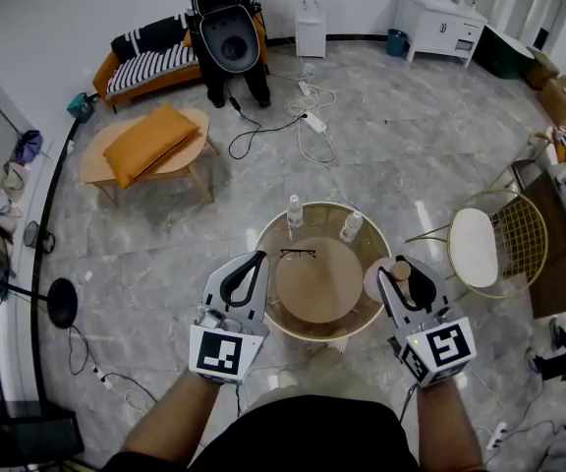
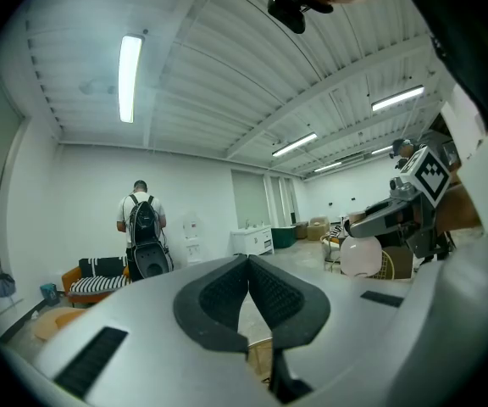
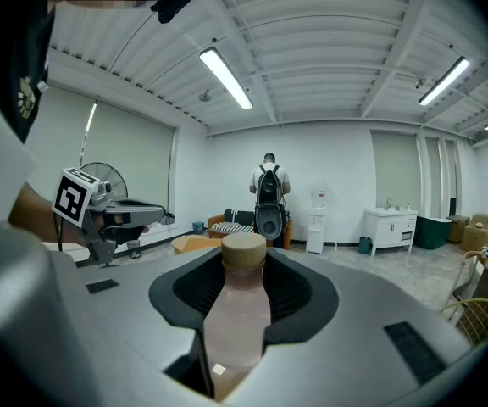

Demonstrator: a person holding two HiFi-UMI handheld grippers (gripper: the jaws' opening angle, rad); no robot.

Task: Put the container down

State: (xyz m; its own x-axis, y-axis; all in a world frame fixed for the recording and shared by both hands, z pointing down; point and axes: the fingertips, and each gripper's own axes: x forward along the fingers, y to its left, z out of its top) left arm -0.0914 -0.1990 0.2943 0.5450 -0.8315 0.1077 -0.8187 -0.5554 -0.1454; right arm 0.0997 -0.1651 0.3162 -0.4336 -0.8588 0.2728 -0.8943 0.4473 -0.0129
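Container [image 1: 385,279]: pale pink bottle with tan cap, carried off the surface, just beside the right edge of the round table [image 1: 312,285]. Head view: right gripper [image 1: 402,275] pinches it by the body; left gripper [image 1: 256,260] hovers at the table's left edge, carrying nothing; on the far part of the table lie spectacles [image 1: 298,254] and two small clear bottles [image 1: 295,211], the near wooden top is bare. Left gripper view: jaws pressed together at the tips, nothing between them; across the room the container [image 2: 362,257] hangs under the right gripper [image 2: 401,216]. Right gripper view: jaws spread wide around the container [image 3: 236,316], pads pressing both flanks, cap [image 3: 243,248] pointing away from the camera. Handling note, as judgement: bring it inward over the bare wooden top, well clear of the spectacles and the wire rim; set the base flat and level before letting go; part the jaws only once the weight rests on the wood, then draw back straight so the pads do not tip it
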